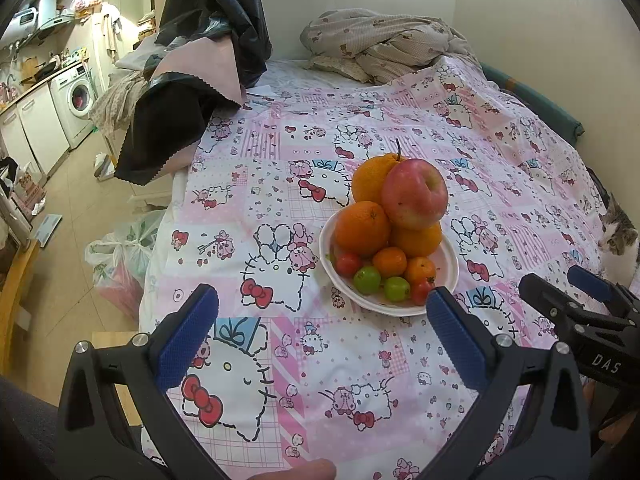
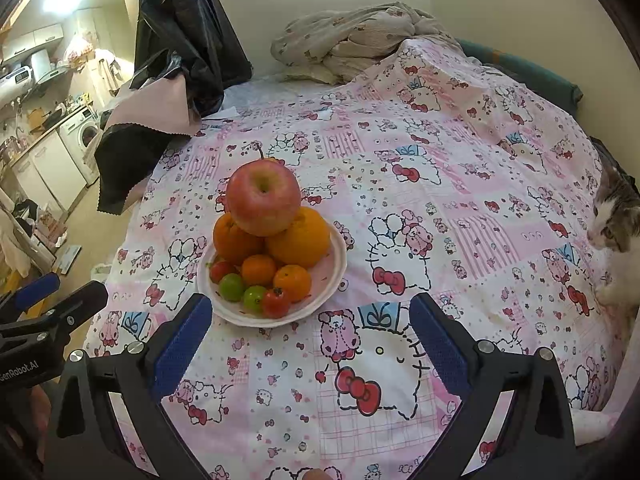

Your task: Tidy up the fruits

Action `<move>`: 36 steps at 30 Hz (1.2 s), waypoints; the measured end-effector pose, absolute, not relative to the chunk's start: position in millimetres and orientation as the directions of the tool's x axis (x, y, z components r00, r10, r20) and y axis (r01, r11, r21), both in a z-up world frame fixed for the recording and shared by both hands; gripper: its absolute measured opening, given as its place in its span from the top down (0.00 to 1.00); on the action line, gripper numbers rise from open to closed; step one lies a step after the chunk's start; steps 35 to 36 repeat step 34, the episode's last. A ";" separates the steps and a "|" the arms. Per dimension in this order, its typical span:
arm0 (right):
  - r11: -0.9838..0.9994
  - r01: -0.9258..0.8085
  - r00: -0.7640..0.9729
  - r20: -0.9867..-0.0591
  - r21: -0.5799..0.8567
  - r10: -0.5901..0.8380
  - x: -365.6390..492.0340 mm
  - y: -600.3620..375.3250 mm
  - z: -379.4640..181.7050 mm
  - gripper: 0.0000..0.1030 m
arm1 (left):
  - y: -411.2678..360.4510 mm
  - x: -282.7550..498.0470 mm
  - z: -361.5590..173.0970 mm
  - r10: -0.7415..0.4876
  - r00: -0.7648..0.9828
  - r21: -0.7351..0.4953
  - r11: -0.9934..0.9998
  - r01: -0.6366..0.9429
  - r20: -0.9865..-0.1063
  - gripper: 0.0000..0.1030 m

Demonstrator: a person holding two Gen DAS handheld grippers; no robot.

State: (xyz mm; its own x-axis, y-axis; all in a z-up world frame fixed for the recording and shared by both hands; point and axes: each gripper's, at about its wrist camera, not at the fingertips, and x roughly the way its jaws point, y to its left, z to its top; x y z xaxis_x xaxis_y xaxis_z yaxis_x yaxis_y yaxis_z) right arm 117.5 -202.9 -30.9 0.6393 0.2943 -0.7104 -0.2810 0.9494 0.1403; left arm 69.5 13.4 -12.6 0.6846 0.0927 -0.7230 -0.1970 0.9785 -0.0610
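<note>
Grippers: left gripper (image 1: 322, 326) and right gripper (image 2: 310, 334) both spread wide with nothing between the blue ribbed pads; both hover low over the bed, apart from the plate.
Task object: shallow white round plate (image 1: 450, 270) heaped with fruit, resting on the pink-and-white cartoon-cat bedsheet (image 1: 248, 208).
Stack: large red-pink apple (image 2: 263, 197) sits on top, propped on three big oranges (image 2: 300, 242); a thin stem pokes up behind.
Front row: two small tangerines (image 2: 293, 281), two green round fruits (image 2: 232, 287), two small red tomatoes (image 2: 276, 302) along the near rim.
Key relation: plate lies at about 1 o'clock from the left gripper, its rim just beside that gripper's right pad; from the right gripper it lies at about 11 o'clock, rim just beside the left pad. Neither is clearly nearer, judging by these views.
Axis: pile is roughly round, no long axis; apple dimple faces up.
Risk (judgement): apple is perched, so a nudge to an orange may topple it.
Writing: "DAS" on the right gripper's body in the left view; "GenRobot.AI", partly cut off, on the left gripper's body in the right view.
Surroundings: tabby-and-white cat (image 2: 614, 226) at 3 o'clock on the bed edge; crumpled beige quilt (image 1: 380, 44) at 12 o'clock; black plastic sheeting (image 1: 208, 40) at 10 o'clock.
</note>
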 end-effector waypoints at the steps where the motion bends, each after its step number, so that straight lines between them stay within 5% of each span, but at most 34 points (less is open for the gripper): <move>1: 0.949 -0.282 0.639 -0.710 0.141 0.296 117.5 -202.6 -30.7 0.02 | 13.4 69.6 -12.6 0.092 0.685 -0.061 0.979 -0.197 -0.723 0.00; 36: 0.945 -0.295 0.635 -0.710 0.140 0.304 115.4 -198.3 -32.0 0.02 | 11.8 67.4 -10.2 0.092 0.689 -0.069 0.977 -0.203 -0.719 0.00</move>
